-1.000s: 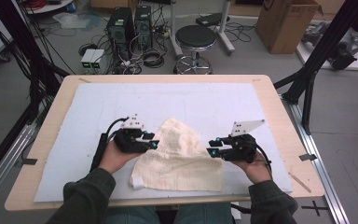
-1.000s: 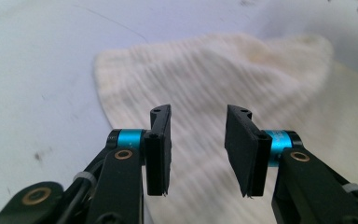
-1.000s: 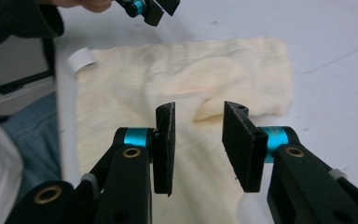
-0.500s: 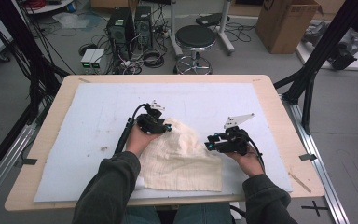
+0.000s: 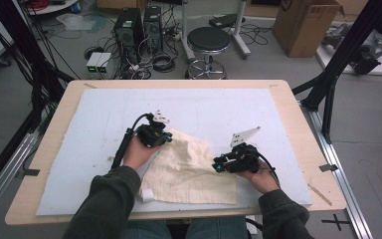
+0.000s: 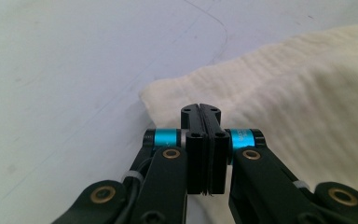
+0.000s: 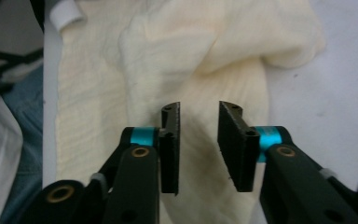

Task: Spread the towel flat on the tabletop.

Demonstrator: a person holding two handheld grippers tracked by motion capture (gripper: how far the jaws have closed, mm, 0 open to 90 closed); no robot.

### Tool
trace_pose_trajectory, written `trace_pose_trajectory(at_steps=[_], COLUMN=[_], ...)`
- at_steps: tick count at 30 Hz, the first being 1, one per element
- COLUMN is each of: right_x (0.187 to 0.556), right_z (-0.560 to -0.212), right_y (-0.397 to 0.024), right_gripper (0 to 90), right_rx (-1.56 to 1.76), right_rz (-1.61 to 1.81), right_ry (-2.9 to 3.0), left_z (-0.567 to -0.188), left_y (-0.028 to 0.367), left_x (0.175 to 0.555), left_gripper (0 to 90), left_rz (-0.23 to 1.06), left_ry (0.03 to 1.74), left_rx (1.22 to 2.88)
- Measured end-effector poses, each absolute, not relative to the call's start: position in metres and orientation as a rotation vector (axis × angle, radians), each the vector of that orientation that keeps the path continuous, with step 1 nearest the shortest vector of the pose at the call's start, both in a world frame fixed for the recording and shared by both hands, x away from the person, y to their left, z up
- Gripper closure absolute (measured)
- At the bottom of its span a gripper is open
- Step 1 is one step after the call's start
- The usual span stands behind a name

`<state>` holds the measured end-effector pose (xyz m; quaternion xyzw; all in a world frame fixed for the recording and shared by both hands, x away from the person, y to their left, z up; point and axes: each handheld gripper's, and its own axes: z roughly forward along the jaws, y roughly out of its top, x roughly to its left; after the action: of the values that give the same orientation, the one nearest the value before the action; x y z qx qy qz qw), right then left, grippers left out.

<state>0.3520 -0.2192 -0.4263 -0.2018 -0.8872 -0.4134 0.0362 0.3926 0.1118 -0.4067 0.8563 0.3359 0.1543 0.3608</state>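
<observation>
A cream cloth [image 5: 194, 172] lies rumpled on the white mat [image 5: 204, 107], with a white tag [image 5: 146, 194] at its near left corner. My left gripper [image 5: 168, 136] rests at the cloth's far left corner. In the left gripper view its jaws [image 6: 200, 109] have just closed pad to pad, and the tips touch the cloth [image 6: 284, 84]; I see no fabric between them. My right gripper [image 5: 217, 165] hovers over the cloth's right edge. In the right gripper view it [image 7: 199, 109] is open, its jaws just closing and still apart above the cloth [image 7: 121, 93], pinching nothing.
The mat covers most of the wooden table [image 5: 298, 114]. Beyond the far edge stand a black stool [image 5: 207, 40], computer towers [image 5: 132, 30] with cables, and a cardboard box [image 5: 303, 25]. Black frame poles [image 5: 328, 94] rise at both sides.
The left hand went from the cloth's left edge up to its far left corner, and its jaws closed. The right hand sank slightly at the cloth's right edge and its jaws narrowed.
</observation>
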Motion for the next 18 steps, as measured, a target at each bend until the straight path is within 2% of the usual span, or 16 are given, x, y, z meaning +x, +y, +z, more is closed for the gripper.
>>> trace_pose_trajectory(at_steps=[3,7,14,18], right_x=[0.346,0.333,0.304,0.299], right_z=[-0.428,-0.423,-0.420,-0.411], right_y=[-0.211,-0.203,-0.188,-0.182], right_gripper=[84.6,89.2,88.7,80.0], right_rx=[-0.572,-0.519,-0.423,-0.376], right_rz=[-1.214,-1.221,-1.171,-1.199], right_ry=[-2.764,-2.781,-2.779,-2.803], left_z=[-0.399,-0.394,-0.403,-0.413], left_y=[0.132,0.151,0.178,0.187], left_x=[0.373,0.344,0.309,0.299], left_gripper=[88.7,88.7,88.6,88.5], left_rz=[0.413,0.429,0.401,0.393], left_ry=[0.852,0.822,0.834,0.852], left_rx=[2.196,2.205,2.182,2.165])
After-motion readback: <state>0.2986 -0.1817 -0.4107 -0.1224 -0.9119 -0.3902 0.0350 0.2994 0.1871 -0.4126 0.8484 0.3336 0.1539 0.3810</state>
